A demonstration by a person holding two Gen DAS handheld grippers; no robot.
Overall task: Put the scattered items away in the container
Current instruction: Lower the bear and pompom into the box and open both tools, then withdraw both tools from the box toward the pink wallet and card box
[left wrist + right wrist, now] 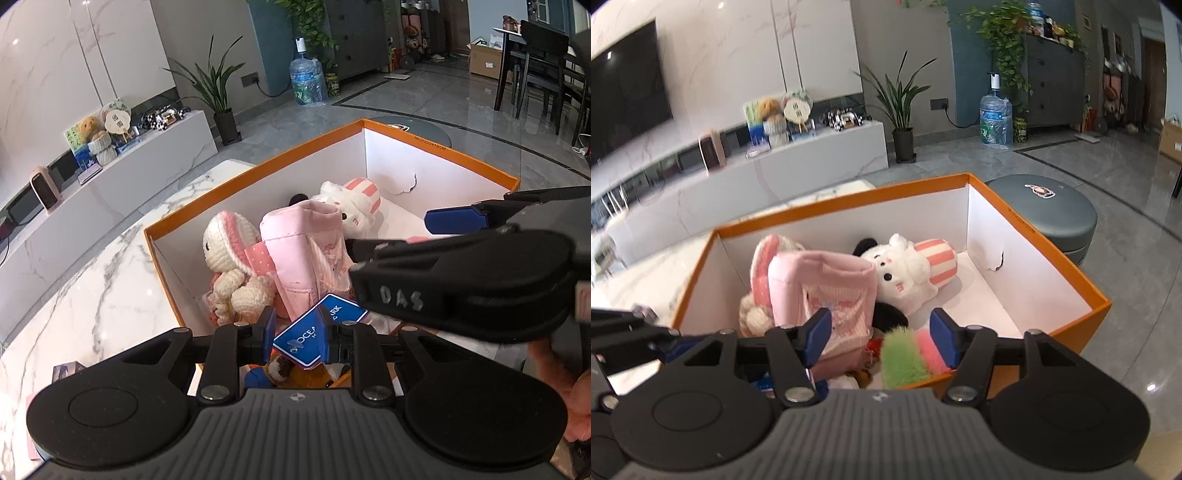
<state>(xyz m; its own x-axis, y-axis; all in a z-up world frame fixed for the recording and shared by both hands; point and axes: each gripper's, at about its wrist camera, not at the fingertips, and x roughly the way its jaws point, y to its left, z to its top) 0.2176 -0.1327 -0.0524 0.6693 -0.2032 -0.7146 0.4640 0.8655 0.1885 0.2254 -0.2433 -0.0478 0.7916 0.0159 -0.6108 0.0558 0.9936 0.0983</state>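
Observation:
An orange box with white inside (258, 168) (849, 199) stands on a marble table. It holds a crocheted bunny (229, 258), a pink pouch (303, 254) (827, 288), a white plush with a striped hat (351, 206) (905, 273) and a green and pink fluffy toy (908, 354). My left gripper (295, 328) is over the box's near end, shut on a blue card tag (317, 332) of a brown plush toy (291, 373). My right gripper (879, 332) is open and empty above the box; it also shows in the left wrist view (402, 230).
The marble table (92, 295) extends to the left with small items at its near left edge (62, 371). A grey round stool (1052, 210) stands behind the box. A TV bench with ornaments (798, 155), a plant (221, 92) and a water bottle (308, 79) lie beyond.

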